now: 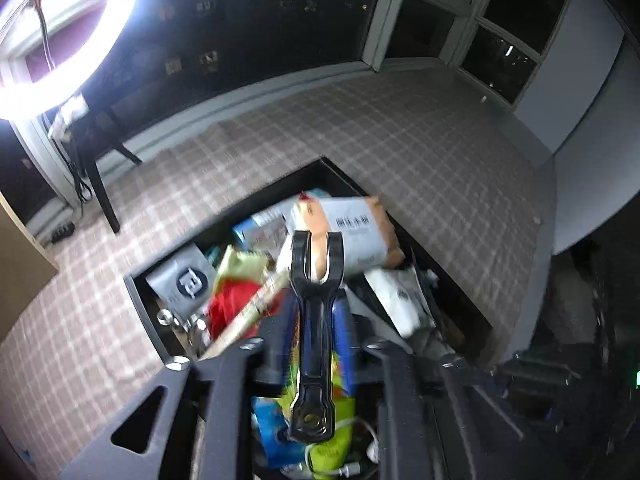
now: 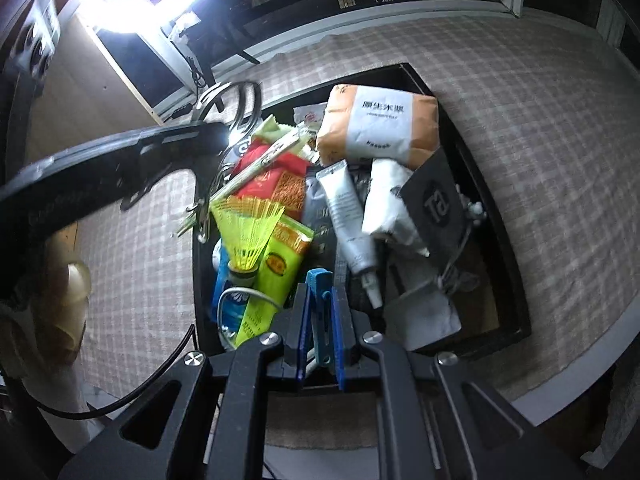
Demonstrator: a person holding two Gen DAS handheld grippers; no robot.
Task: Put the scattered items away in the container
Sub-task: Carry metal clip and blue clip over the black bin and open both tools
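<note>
Left gripper (image 1: 318,304), seen from its own camera: the two blue pads (image 1: 346,320) stand a little apart, with a black fork-ended tool (image 1: 316,320) between them; the pads seem not to press on it, though blur makes the gap hard to judge. The tool's long axis runs along the fingers, forked end pointing away and round-holed end nearest the camera. Directly beneath and ahead of it lies the black container (image 1: 148,312), already crowded with packets; the forked end overlaps an orange and white pack (image 1: 360,232) at the far side. So the tool should land inside if it drops straight down, probably on top of the pile.

Right gripper (image 2: 322,300), seen from its own camera: pads pressed together on a small blue plastic item (image 2: 320,280), which stands upright between them, long axis along the fingers. It hangs over the near edge of the same container (image 2: 516,280), just beside a yellow shuttlecock (image 2: 250,232) and a grey tube (image 2: 352,224). The container sits on a checked cloth (image 2: 540,120). Both hands are about equally close to the container.
</note>
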